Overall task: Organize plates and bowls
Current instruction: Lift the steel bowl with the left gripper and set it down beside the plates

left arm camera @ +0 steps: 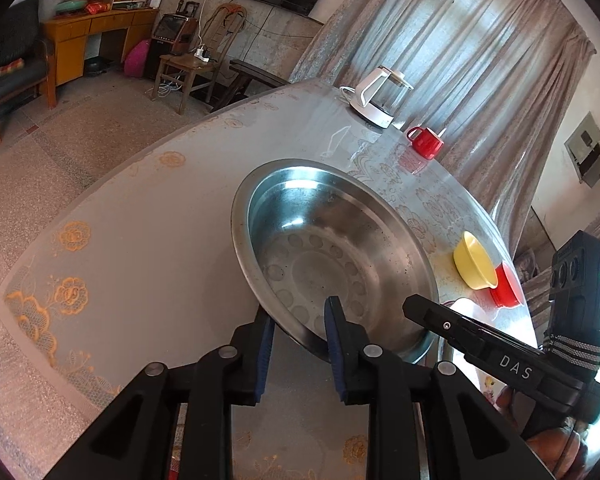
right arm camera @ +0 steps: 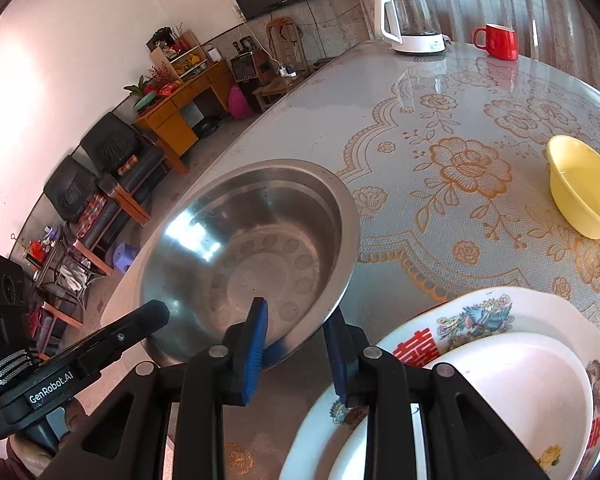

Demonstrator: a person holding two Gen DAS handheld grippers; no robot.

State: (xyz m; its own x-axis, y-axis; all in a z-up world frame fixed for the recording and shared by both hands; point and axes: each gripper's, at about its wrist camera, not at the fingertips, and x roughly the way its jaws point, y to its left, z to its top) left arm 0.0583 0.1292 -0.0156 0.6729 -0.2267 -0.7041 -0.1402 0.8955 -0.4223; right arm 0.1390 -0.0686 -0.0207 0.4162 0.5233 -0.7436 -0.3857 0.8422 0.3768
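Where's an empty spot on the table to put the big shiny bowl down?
Bare tablecloth lies between the metal bowl, the kettle and the yellow bowl. It is crowded near the stacked plates, by the right claw.
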